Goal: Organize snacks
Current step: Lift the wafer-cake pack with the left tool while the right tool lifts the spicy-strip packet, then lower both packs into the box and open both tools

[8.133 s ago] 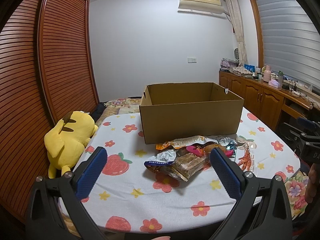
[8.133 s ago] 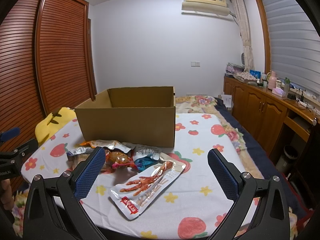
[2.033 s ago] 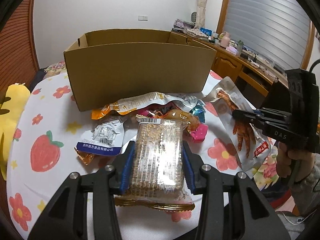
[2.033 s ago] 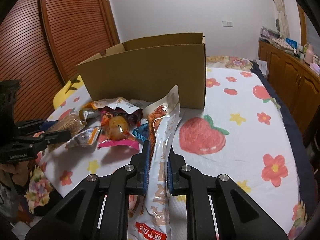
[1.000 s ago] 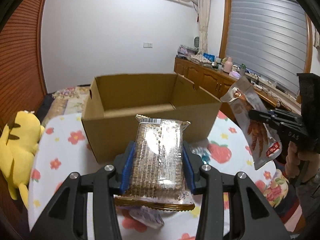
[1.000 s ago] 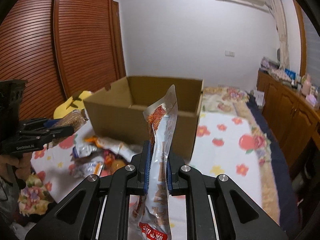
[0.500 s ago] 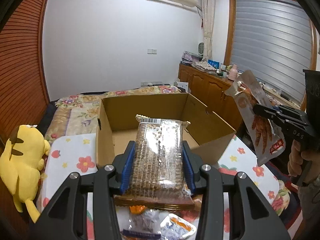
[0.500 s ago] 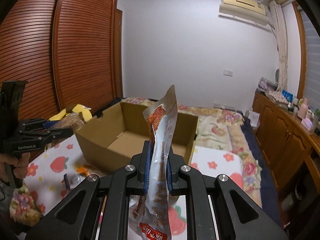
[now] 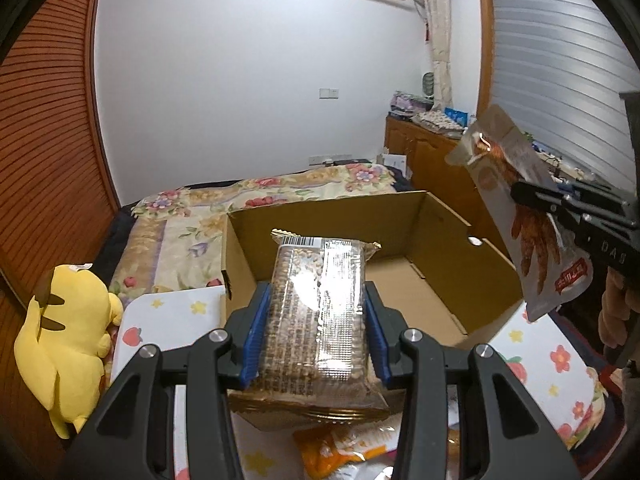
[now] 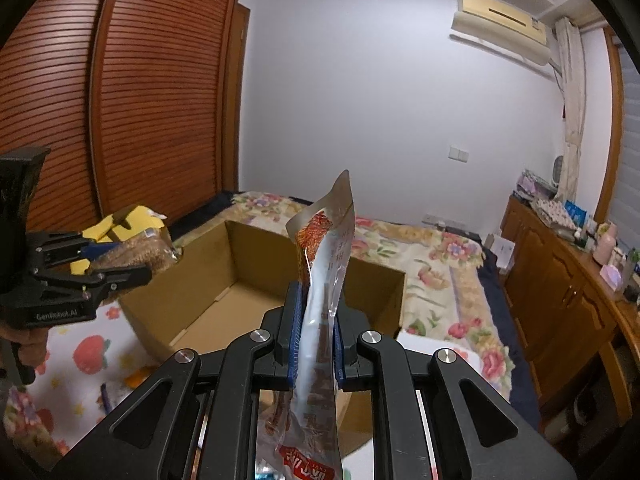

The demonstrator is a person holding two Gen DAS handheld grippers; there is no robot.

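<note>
- Snacks, two in hand: my left gripper (image 9: 316,334) is clenched on a clear-wrapped biscuit pack (image 9: 318,312), held flat at centre of the left wrist view.
- My right gripper (image 10: 314,340) pinches a chicken-feet pouch (image 10: 320,320) edge-on and upright.
- Loose orange packet (image 9: 340,446) lies at 6 o'clock on the flowered tablecloth (image 9: 560,360).
- Open cardboard box (image 9: 440,280) sits just beyond both packs, toward 12.
- Yellow plush (image 9: 60,332) at 9 o'clock, beside the table.
</note>
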